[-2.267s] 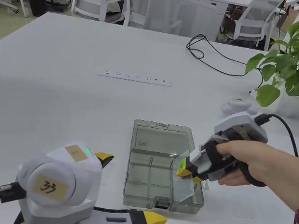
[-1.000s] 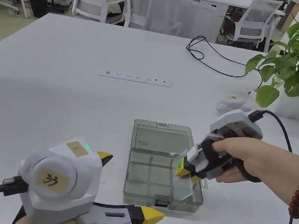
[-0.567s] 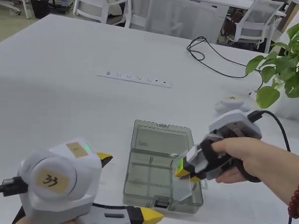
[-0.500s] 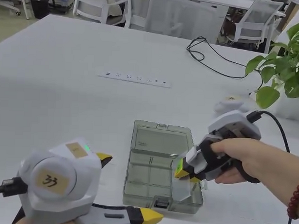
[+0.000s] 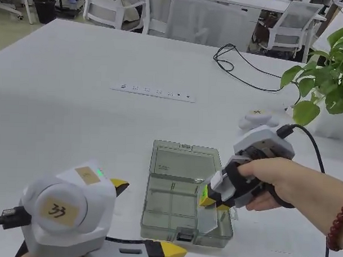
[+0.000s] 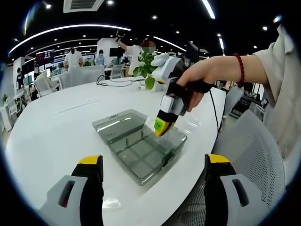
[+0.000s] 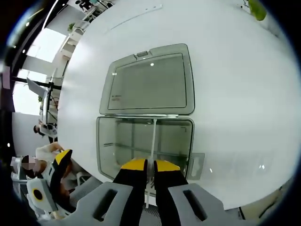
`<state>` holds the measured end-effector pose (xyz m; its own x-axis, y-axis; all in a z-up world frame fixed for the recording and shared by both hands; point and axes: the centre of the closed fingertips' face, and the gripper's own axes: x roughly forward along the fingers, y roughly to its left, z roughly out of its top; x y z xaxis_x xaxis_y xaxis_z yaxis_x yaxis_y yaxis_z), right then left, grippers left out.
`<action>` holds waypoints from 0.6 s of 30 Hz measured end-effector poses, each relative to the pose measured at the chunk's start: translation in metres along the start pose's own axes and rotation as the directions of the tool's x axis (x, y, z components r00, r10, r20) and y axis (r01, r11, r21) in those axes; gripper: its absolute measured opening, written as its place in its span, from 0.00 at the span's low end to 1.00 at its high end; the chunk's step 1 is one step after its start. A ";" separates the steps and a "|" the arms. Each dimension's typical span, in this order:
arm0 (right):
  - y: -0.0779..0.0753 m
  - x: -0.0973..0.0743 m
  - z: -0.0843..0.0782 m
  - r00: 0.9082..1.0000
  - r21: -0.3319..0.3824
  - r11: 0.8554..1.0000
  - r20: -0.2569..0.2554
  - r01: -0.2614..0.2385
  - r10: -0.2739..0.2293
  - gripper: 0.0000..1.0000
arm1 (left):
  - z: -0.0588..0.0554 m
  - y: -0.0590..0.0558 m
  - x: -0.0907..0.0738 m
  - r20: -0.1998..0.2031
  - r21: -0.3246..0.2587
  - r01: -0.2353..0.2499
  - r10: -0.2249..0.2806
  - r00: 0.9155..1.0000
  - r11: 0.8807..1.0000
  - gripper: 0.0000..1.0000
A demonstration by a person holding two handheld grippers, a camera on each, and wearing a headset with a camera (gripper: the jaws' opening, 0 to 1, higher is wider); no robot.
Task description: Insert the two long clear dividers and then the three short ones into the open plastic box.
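Shows a wide white worktop (image 5: pixel 76 102) from above, in an office. Carries a leafy potted plant (image 5: pixel 325 72) at 2 o'clock and a flat white power strip (image 5: pixel 153 92) just past centre toward 12 o'clock. Places the smoky clear plastic box (image 5: pixel 156 232) near 6 o'clock, open, with its lid (image 5: pixel 184 158) laid flat on the 12 o'clock side of the base. Includes thin dividers (image 7: pixel 127 149) standing inside the base. Puts the left claw (image 6: pixel 153 162) at 7 o'clock of the box, yellow-tipped jaws wide apart, gripping nothing. Sets the right claw (image 5: pixel 211 202), held in a hand (image 5: pixel 271 177), over the base's 3 o'clock end, jaws pressed together on a clear divider (image 5: pixel 209 219) reaching down into the box.
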<state>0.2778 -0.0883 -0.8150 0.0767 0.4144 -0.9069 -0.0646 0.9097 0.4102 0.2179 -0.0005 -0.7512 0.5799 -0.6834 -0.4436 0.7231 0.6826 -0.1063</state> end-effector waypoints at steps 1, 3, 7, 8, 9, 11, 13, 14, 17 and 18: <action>0.000 0.000 0.000 1.000 -0.006 1.000 -0.005 0.005 -0.005 0.07 | 0.000 0.000 0.000 0.000 0.001 -0.001 0.001 1.000 1.000 0.91; 0.000 0.000 0.001 1.000 -0.019 1.000 -0.017 0.016 -0.016 0.07 | 0.000 0.001 0.000 0.001 0.000 -0.001 0.001 1.000 1.000 0.91; -0.002 -0.001 -0.001 0.998 -0.049 0.998 -0.039 0.047 -0.049 0.07 | 0.001 0.001 0.000 0.005 -0.003 -0.001 0.001 1.000 1.000 0.90; -0.002 -0.001 -0.001 0.998 -0.049 0.998 -0.041 0.047 -0.049 0.07 | 0.001 0.001 0.000 0.005 -0.003 -0.001 0.001 1.000 1.000 0.90; -0.002 -0.001 -0.001 0.998 -0.047 0.998 -0.045 0.045 -0.047 0.07 | 0.001 0.001 0.000 0.006 -0.003 -0.001 0.001 1.000 1.000 0.90; -0.002 -0.001 0.000 0.998 -0.041 0.998 -0.051 0.043 -0.045 0.07 | 0.001 0.001 0.000 0.007 -0.003 0.000 0.000 1.000 1.000 0.90; -0.002 -0.001 0.000 0.997 -0.038 0.998 -0.055 0.044 -0.046 0.07 | 0.001 0.001 0.000 0.006 -0.002 0.001 -0.001 1.000 1.000 0.90; -0.002 -0.001 0.000 0.997 -0.037 0.998 -0.056 0.044 -0.046 0.07 | 0.001 0.001 0.000 0.006 -0.002 0.000 0.000 1.000 1.000 0.90; -0.001 -0.002 0.000 0.997 -0.022 0.999 -0.062 0.036 -0.038 0.07 | 0.001 0.001 0.000 0.008 -0.003 0.001 -0.001 1.000 1.000 0.90; 0.000 -0.002 0.000 0.997 -0.015 0.999 -0.064 0.031 -0.032 0.07 | 0.001 0.001 0.000 0.008 -0.003 0.001 -0.001 1.000 1.000 0.90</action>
<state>0.2778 -0.0895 -0.8129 0.0149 0.3828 -0.9237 -0.0770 0.9215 0.3807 0.2191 0.0003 -0.7502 0.5823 -0.6857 -0.4367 0.7223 0.6829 -0.1092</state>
